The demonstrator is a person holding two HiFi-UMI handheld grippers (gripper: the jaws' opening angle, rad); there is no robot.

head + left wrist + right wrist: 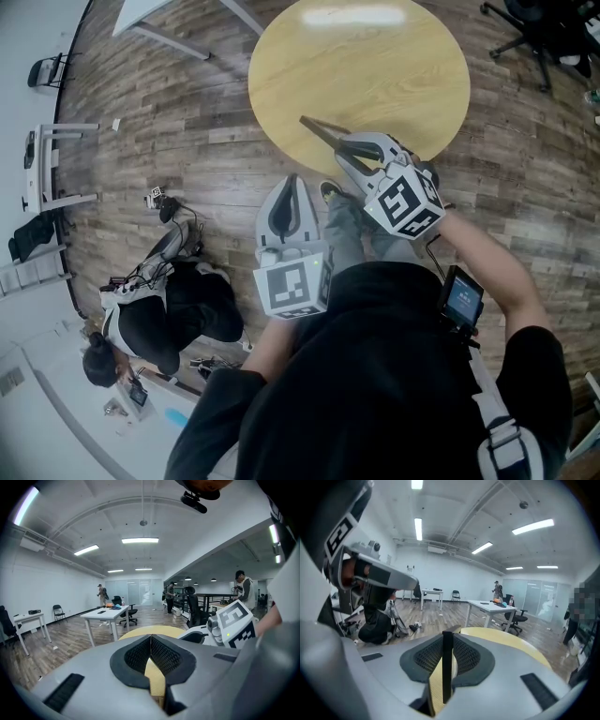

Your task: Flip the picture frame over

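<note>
Right gripper (349, 155) is clamped on the picture frame (317, 129) over the surface's (375, 56) 6 o'clock rim, so the flip seems half done; left gripper (291, 183) is closed and empty.

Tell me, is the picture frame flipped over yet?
Not yet. Done: the right gripper is clamped on the picture frame and holds it up off the round table. In hand: the frame stands on edge between the jaws, seemingly about halfway turned. Left: lay it down on its other face and let go. The left gripper is shut and empty.
</note>
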